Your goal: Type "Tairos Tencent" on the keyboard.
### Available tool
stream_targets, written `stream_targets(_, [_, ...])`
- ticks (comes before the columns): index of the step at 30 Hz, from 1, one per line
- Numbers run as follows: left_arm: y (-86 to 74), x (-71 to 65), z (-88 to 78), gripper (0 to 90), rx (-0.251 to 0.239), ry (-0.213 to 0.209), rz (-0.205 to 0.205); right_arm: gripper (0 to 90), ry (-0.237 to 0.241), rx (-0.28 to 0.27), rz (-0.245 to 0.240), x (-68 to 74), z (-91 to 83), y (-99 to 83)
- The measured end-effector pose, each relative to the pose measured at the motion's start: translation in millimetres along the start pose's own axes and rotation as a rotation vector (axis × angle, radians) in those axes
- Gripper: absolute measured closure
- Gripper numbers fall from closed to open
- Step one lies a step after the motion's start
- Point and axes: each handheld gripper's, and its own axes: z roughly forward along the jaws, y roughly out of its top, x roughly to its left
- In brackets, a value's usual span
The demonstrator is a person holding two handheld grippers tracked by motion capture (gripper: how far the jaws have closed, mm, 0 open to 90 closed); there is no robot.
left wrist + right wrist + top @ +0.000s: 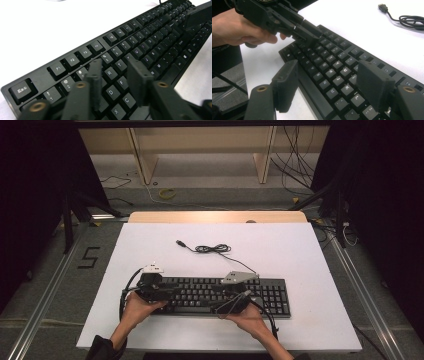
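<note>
While the black full-size keyboard [220,296] lies flat near the front edge of the white tabletop [280,250], the work looks barely begun — both grippers hover over the keys, neither gripping. The left gripper [117,82] hangs partly parted above the R and F keys, nothing between its jaws. The right gripper [332,85] stands wide, straddling the front rim and the letter rows. The thin black USB cable [212,248] lies coiled and unplugged behind. Whether any pad touches a key is unclear.
</note>
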Motion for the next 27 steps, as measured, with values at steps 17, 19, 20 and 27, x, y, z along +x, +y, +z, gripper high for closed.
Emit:
stream_targets(17, [-4.0, 0.8, -15.1, 38.4, -0.09, -0.029, -0.056, 44.6, -0.029, 0.023, -0.015, 3.1, 6.7, 2.7])
stream_targets(19, [-4.1, -0.1, -15.7, 37.2, -0.102, -0.027, -0.058, 47.6, -0.034, 0.028, -0.017, 3.5, 8.5, 3.0])
stream_targets(20, [-4.0, -0.3, -16.0, 36.9, -0.104, -0.028, -0.056, 49.4, -0.036, 0.031, -0.015, 3.5, 9.2, 3.0])
stream_targets(27, [-4.2, -2.0, -19.1, 35.5, -0.124, -0.034, -0.055, 64.8, -0.044, 0.056, -0.019, 3.6, 15.2, 2.6])
